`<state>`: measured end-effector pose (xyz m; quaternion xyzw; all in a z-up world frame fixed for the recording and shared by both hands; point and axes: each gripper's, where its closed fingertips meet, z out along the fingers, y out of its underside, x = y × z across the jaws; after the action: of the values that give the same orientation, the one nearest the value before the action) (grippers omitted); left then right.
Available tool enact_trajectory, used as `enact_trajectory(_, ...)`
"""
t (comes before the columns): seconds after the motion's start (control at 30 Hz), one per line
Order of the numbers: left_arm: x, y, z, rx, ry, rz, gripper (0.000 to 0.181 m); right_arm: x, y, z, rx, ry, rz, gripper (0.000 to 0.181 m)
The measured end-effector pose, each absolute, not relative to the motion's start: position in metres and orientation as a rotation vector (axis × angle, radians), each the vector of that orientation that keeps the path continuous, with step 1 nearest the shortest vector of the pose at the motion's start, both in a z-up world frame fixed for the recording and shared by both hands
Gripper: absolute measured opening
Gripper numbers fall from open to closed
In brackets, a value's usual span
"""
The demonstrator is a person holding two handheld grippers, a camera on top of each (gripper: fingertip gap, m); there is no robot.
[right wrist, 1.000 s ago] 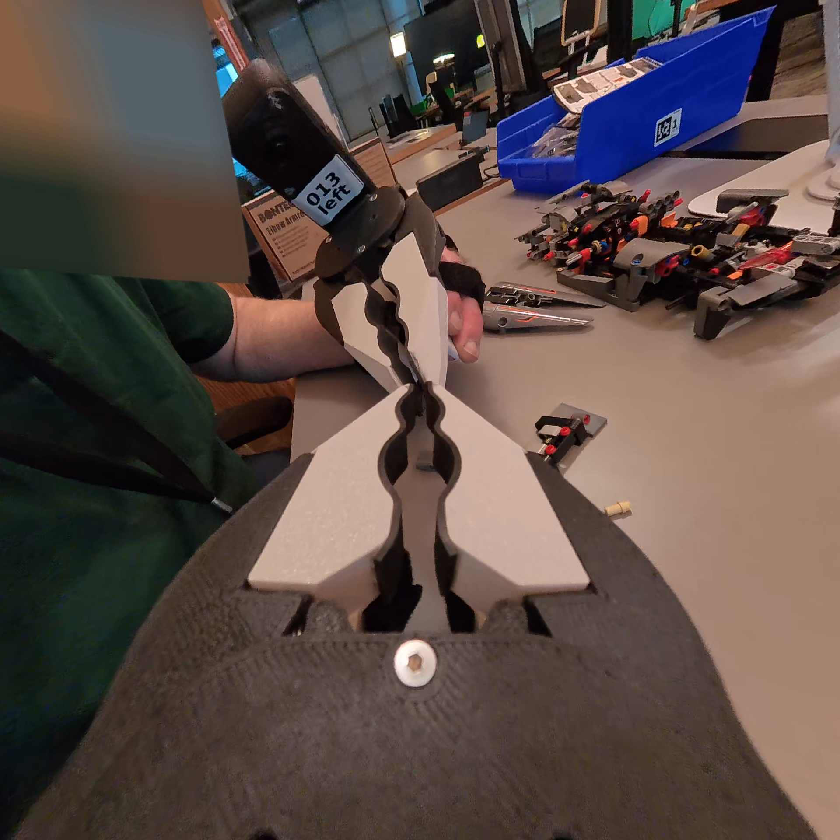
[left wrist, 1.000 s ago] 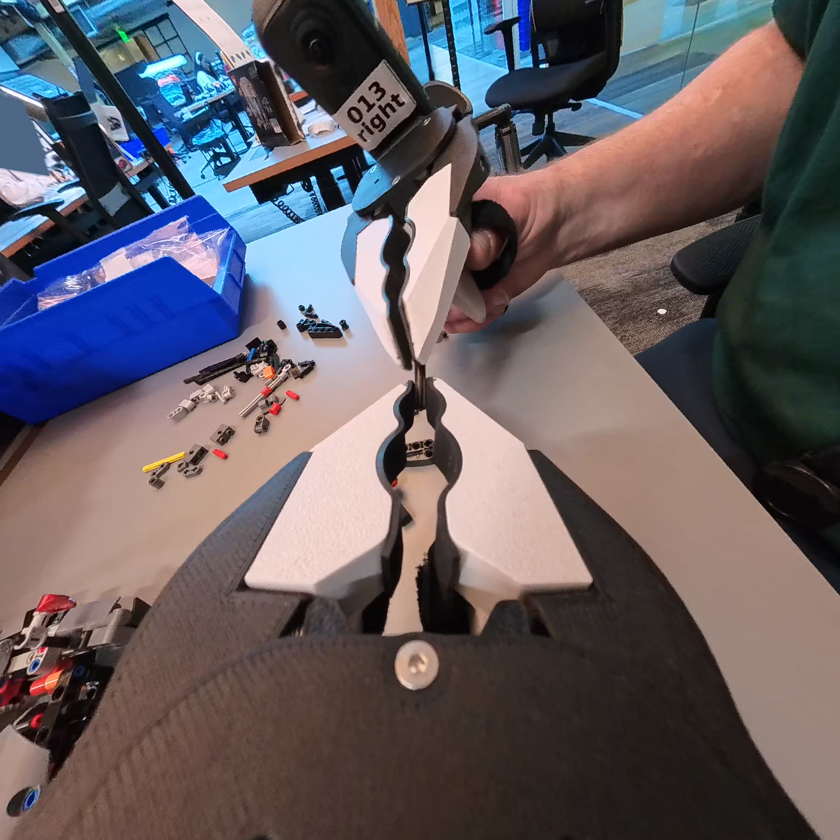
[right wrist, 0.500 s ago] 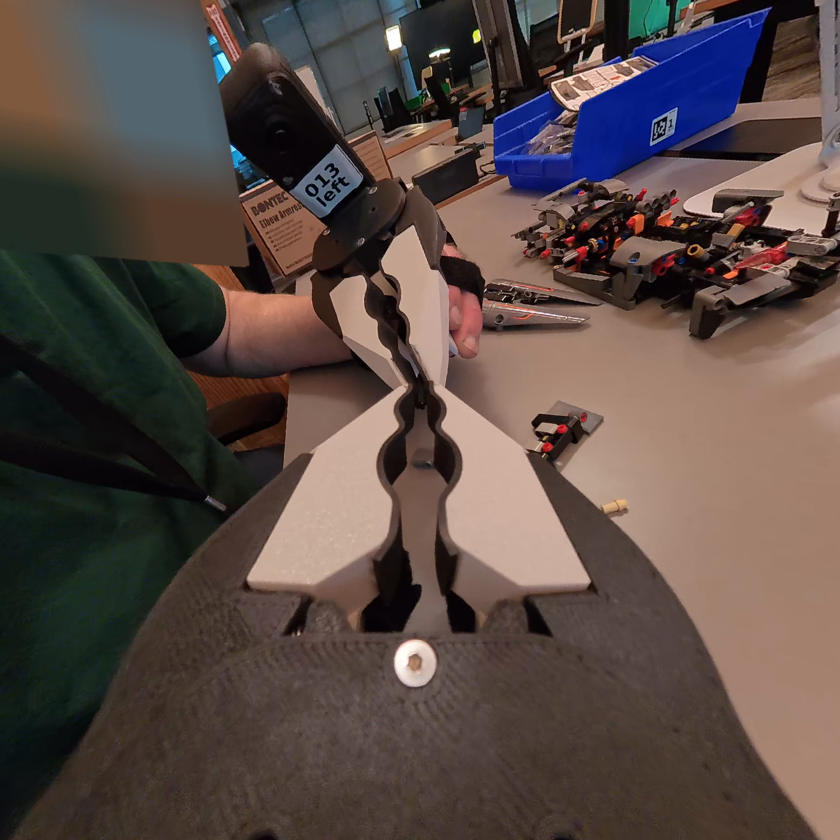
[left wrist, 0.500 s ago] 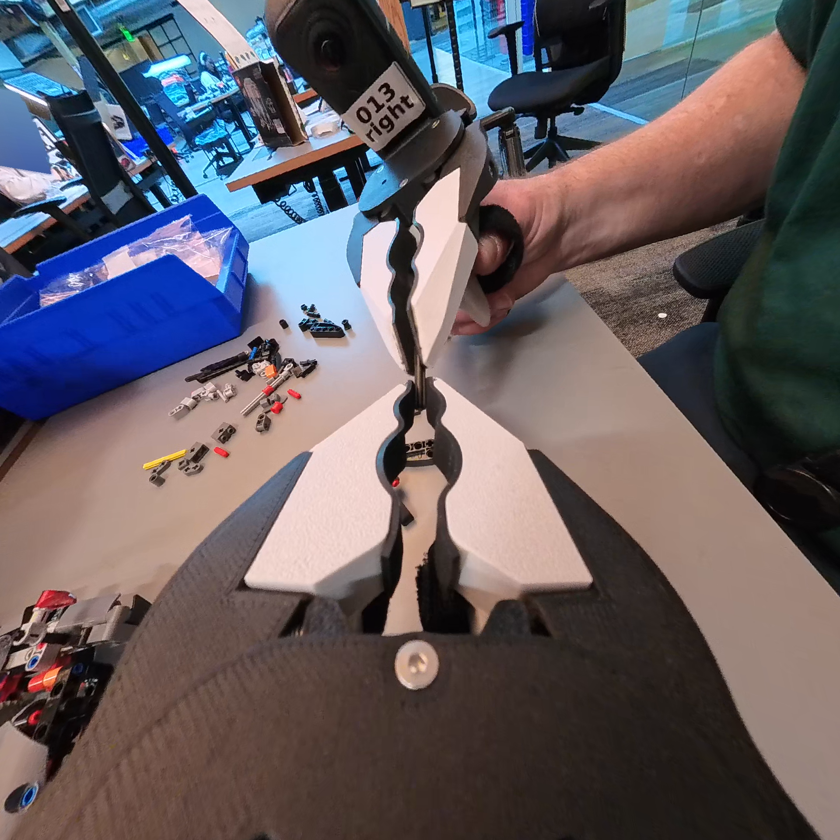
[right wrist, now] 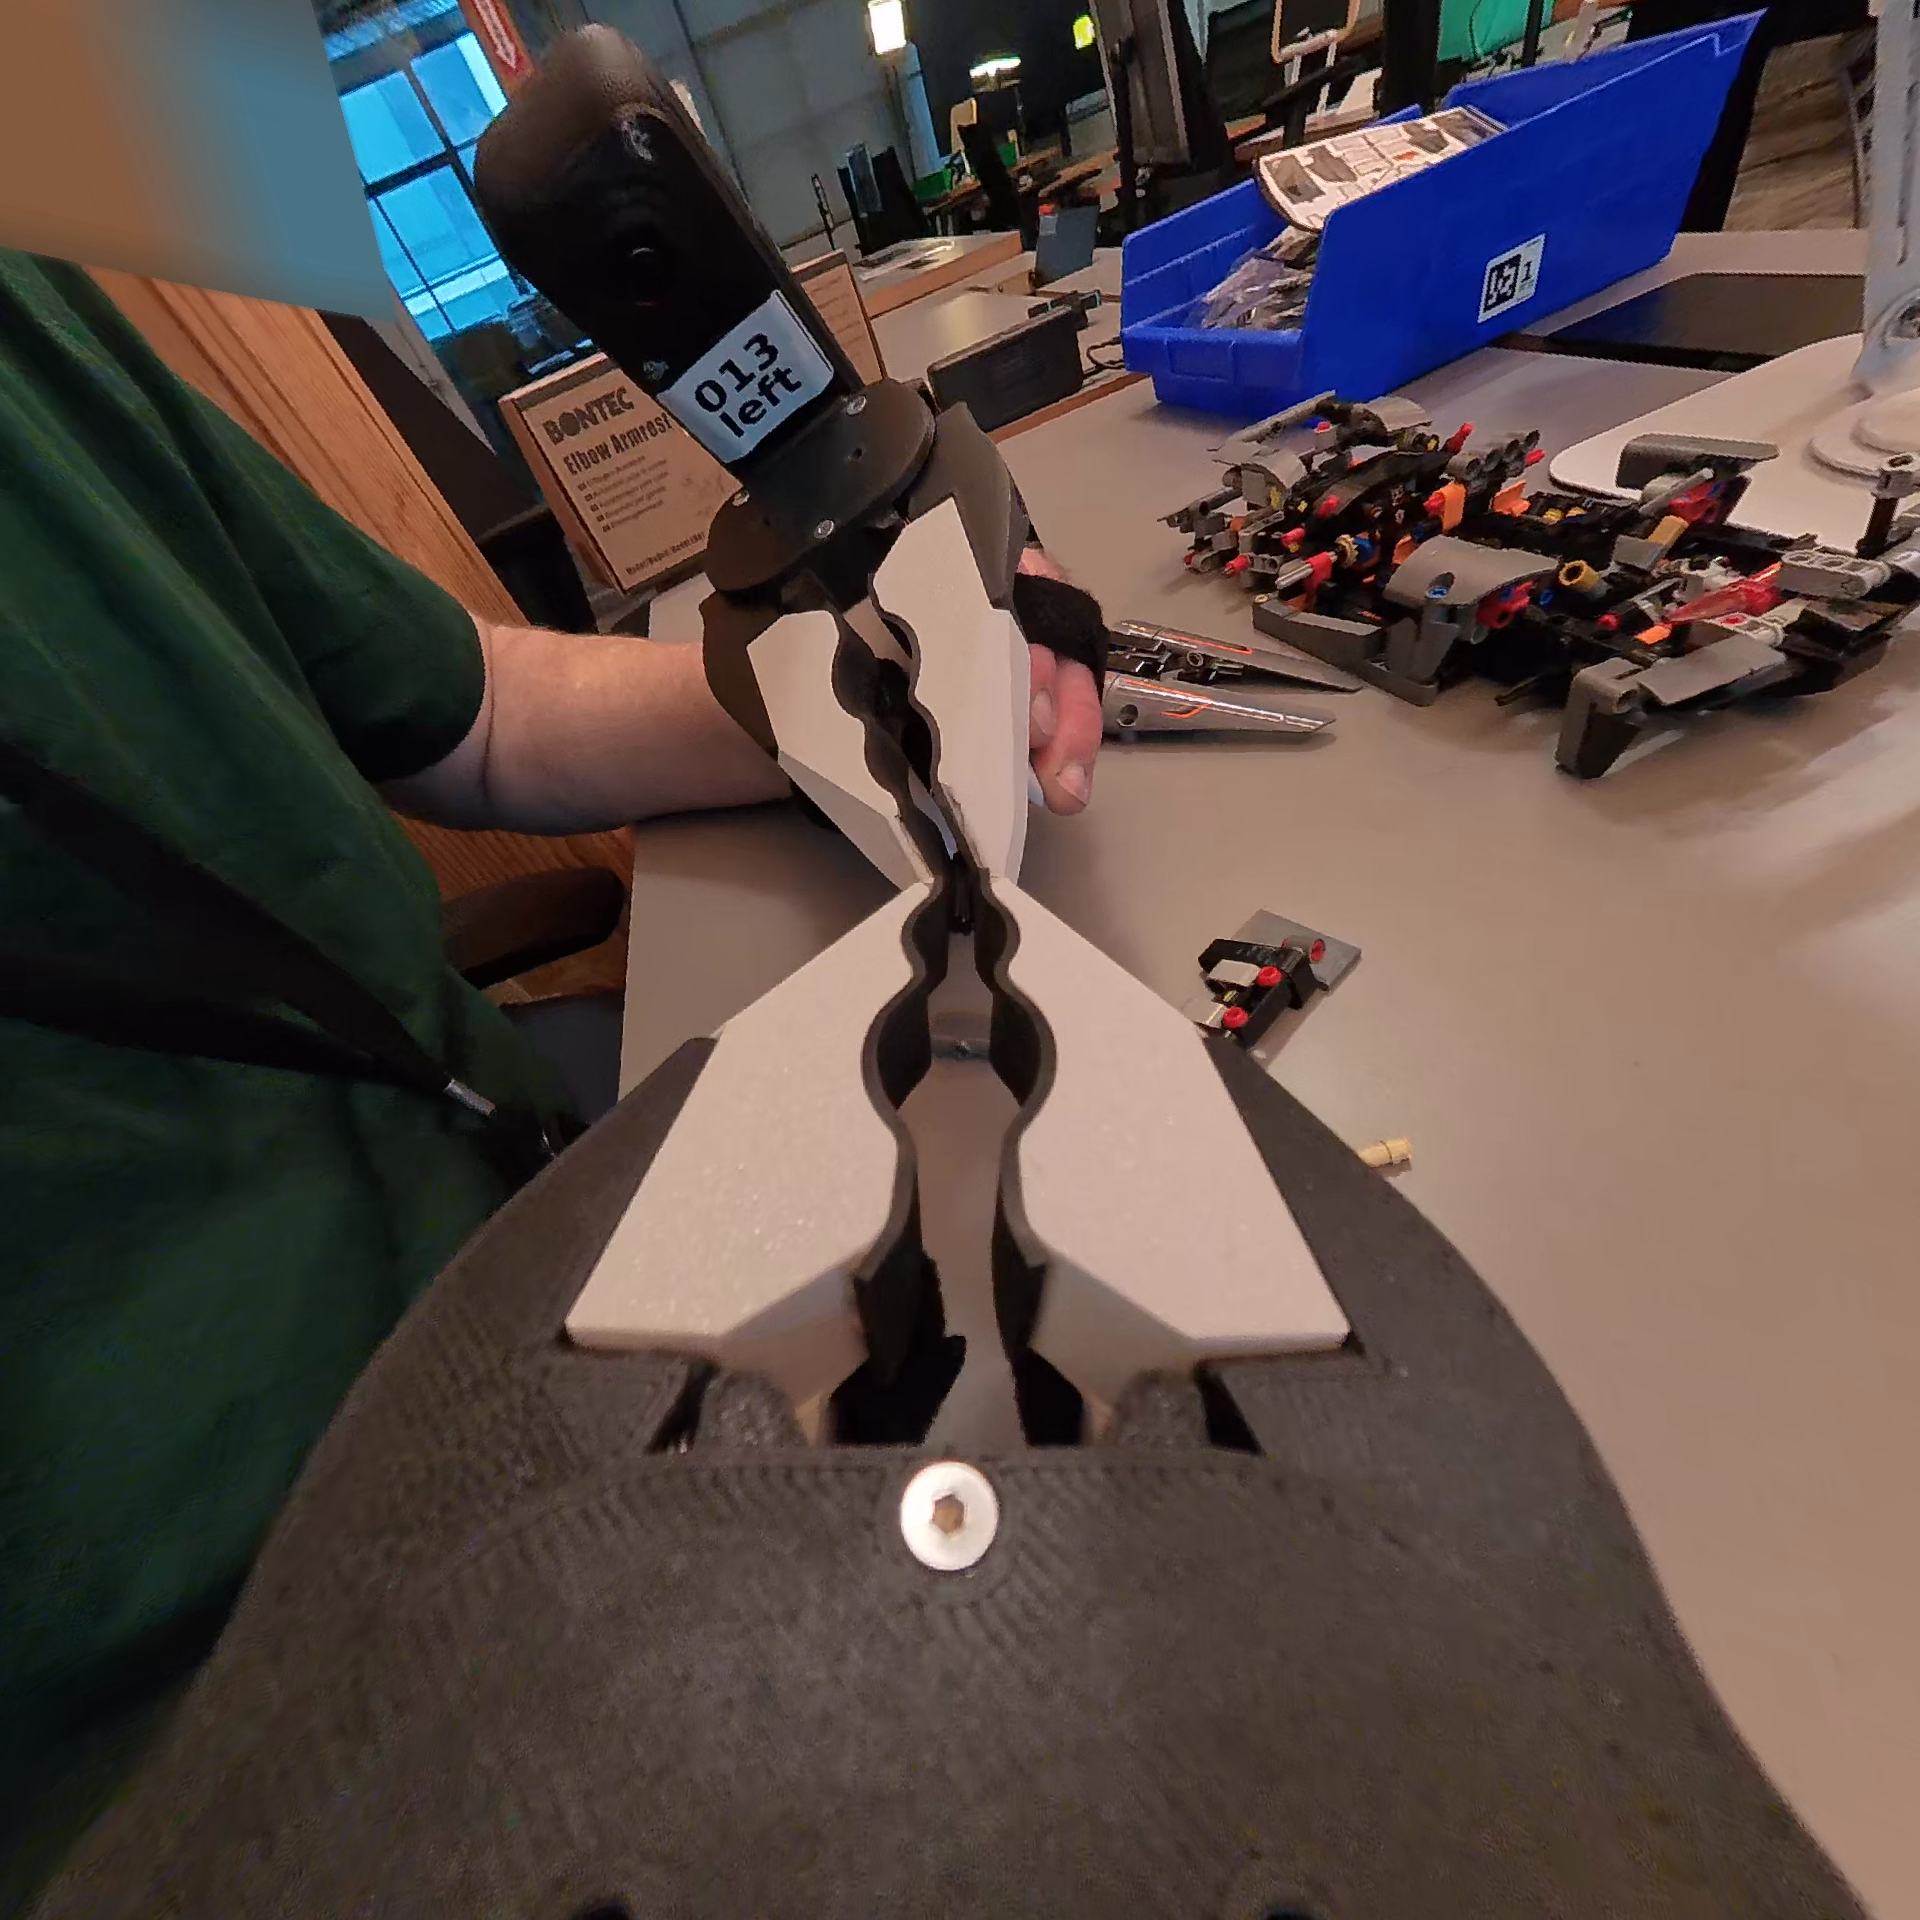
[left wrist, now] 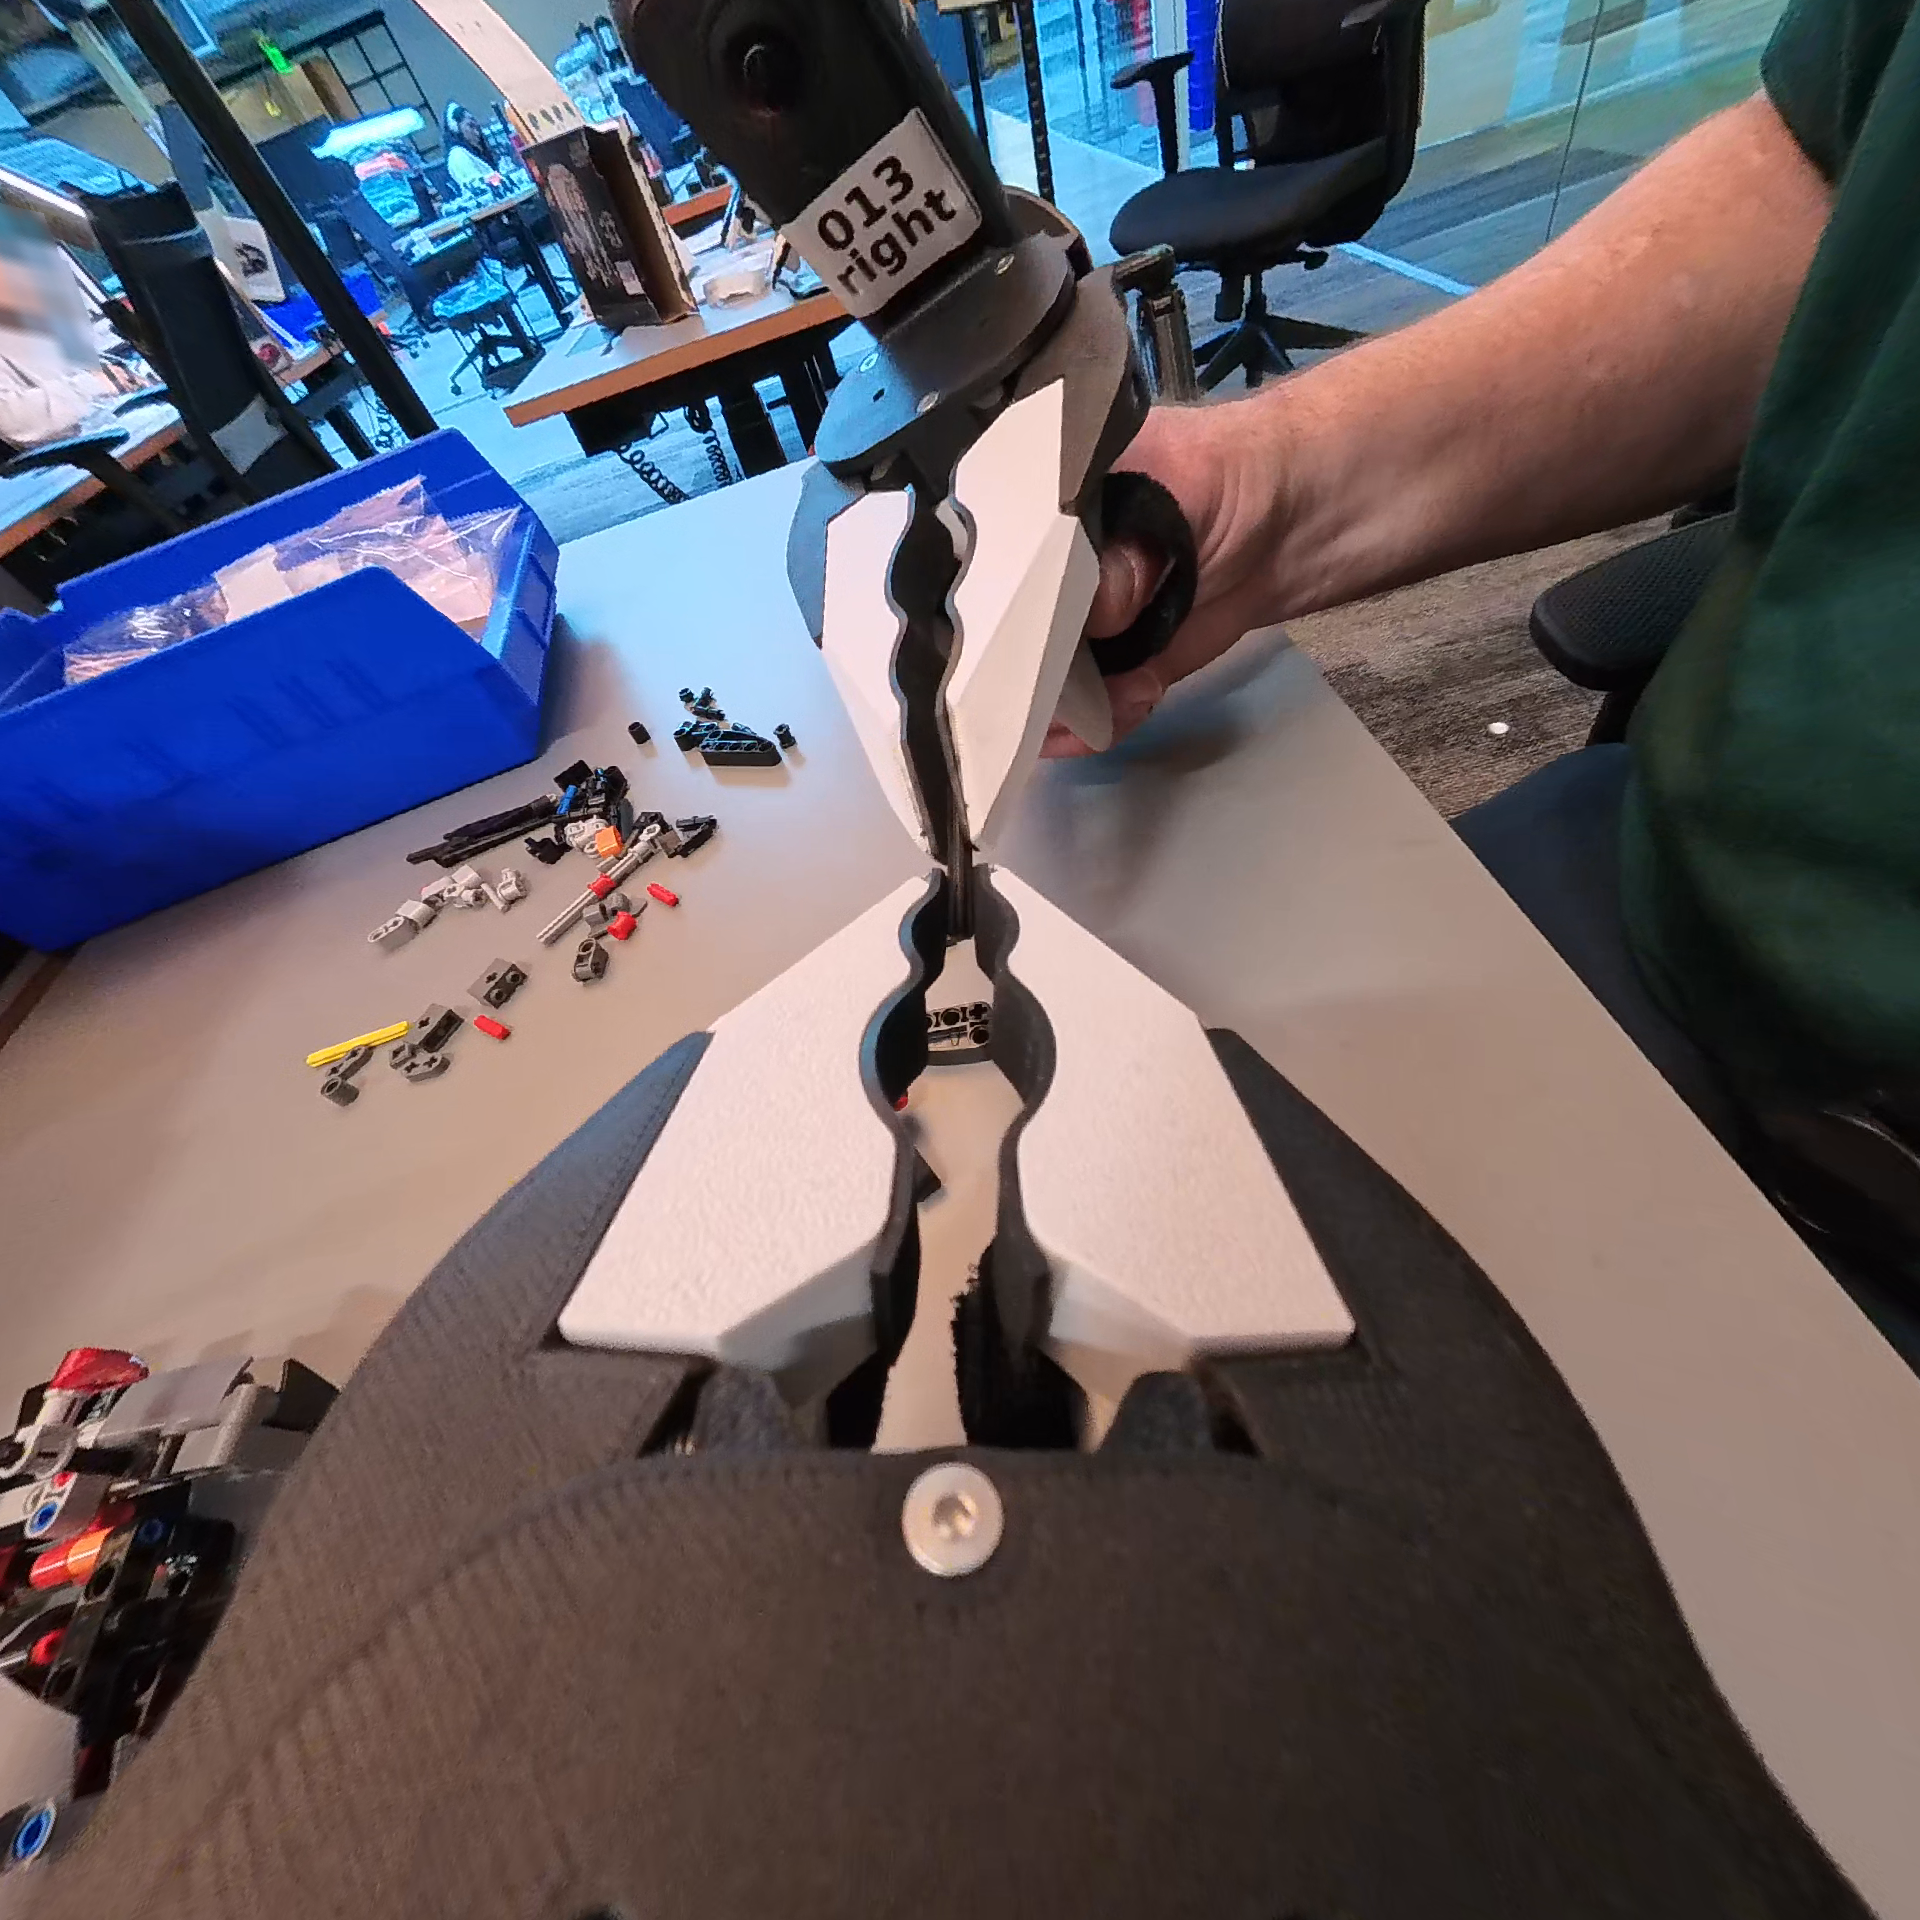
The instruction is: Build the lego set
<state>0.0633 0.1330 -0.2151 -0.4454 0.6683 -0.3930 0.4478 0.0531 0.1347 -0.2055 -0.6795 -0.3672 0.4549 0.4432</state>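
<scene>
Little has changed: both tongs stay tip to tip, left gripper (left wrist: 958, 902) and right gripper (right wrist: 958, 902) pinching one thin dark lego piece (left wrist: 957, 883) between them.

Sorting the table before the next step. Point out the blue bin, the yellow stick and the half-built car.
blue bin (left wrist: 260, 727), left wrist view, on its front wall.
yellow stick (left wrist: 356, 1043), left wrist view, on its middle.
half-built car (right wrist: 1455, 582), right wrist view, on its grey body panel.

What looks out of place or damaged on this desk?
Nothing stands out. Loose parts lie scattered beside the blue bin, the half-built model sits upright, and both claws meet tip to tip on one small black piece.
</scene>
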Motion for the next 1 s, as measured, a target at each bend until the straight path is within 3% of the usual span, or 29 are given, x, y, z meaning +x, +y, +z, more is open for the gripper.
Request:
enact_trajectory(0.47,0.049,0.130,-0.236,-1.158,1.857,-0.890,0.039,0.067,0.129,-0.207,-1.708,-0.845,1.092,0.002)
enact_trajectory(1.0,0.027,0.140,-0.273,-1.285,2.029,-0.752,0.039,0.068,0.118,-0.224,-1.759,-0.862,1.061,0.002)
